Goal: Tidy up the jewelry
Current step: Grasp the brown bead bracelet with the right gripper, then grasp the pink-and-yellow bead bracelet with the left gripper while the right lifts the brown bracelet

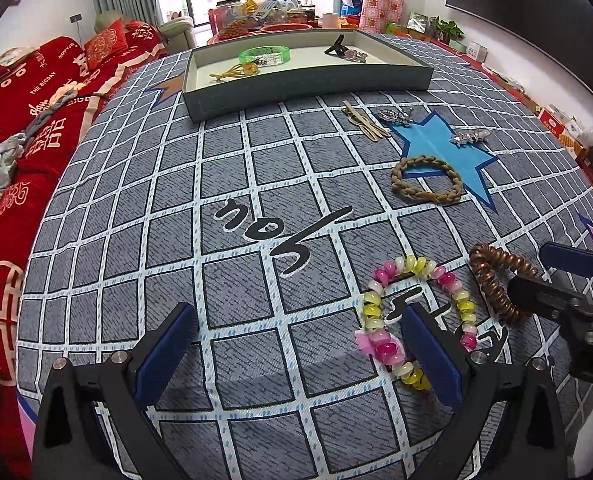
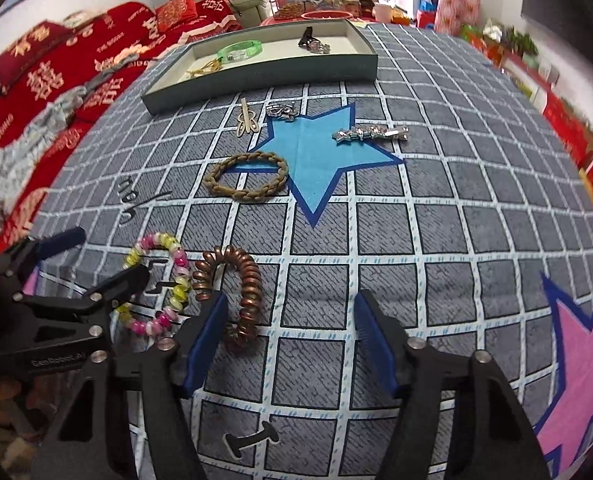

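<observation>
Grid cloth (image 1: 232, 184): both tools apart.

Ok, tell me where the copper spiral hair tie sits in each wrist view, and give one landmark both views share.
Left wrist view: the copper spiral hair tie lies at lower right, right of the beaded bracelet, beside the right gripper.
Right wrist view: the hair tie lies at lower centre-left, by the gripper's left finger.
Shared landmark: the blue star on the cloth, with the braided band overlapping its edge.
</observation>
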`<state>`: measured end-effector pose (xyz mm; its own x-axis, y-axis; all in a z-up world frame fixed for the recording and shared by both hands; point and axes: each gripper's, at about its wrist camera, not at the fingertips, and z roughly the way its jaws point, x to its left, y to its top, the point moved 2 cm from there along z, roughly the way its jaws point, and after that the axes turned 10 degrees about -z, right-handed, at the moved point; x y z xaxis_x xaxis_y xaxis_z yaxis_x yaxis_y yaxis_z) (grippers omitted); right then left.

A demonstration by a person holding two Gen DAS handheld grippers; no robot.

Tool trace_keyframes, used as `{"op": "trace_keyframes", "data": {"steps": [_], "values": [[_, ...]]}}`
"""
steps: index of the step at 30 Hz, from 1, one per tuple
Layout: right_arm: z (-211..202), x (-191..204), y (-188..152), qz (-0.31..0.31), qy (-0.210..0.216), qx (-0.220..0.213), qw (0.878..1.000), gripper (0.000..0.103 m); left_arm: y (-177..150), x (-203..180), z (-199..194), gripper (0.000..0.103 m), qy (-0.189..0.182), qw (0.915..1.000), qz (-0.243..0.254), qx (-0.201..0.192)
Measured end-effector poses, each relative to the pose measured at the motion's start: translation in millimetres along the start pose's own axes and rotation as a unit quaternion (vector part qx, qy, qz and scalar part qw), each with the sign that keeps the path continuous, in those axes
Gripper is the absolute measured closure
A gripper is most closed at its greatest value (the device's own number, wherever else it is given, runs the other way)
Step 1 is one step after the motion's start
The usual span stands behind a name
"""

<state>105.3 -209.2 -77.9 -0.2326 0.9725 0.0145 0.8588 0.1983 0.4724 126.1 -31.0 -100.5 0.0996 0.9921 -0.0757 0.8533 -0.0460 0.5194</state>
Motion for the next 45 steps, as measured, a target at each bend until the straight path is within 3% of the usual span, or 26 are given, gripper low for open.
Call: {"op": "trace_keyframes", "data": {"steps": [4,8,14,17,19,31,39,45], "values": [[-1,7,-3,-0.032,-0.031,0.001,0.999,0.057,-2,-4,-2,0.000,0.003,1.0000,0.006,-0.002],[-3,10,-5,-0.042,-0.031,-0.003,0.999,0.067,-6,-12,-6,0.002,-0.012,0.9997,0.021,-0.001],[-4,14,-6,-0.049,-0.026,-0.007,0.998,0.082,-9,-28,-14,0.028,-0.037,0.9978,0.055,0.000],[-4,16,-6,-0.048,-0.023,-0.008,0.999,0.089,-11,-34,-16,0.048,-0.056,0.9963,0.064,0.004],[-4,16,-6,-0.044,-0.022,-0.009,0.999,0.090,-12,-39,-18,0.081,-0.063,0.9951,0.076,0.002],[-19,-5,5,0.010,0.013,-0.029,0.999,0.091,2,-30,-35,0.081,-0.100,0.9943,0.034,-0.013],[-32,-25,38,0.035,0.031,-0.055,0.997,0.091,43,-12,-52,0.081,-0.106,0.9931,0.010,-0.049],[-38,-38,85,0.030,0.027,-0.077,0.996,0.091,84,-1,-55,0.081,-0.100,0.9922,0.000,-0.074]]}}
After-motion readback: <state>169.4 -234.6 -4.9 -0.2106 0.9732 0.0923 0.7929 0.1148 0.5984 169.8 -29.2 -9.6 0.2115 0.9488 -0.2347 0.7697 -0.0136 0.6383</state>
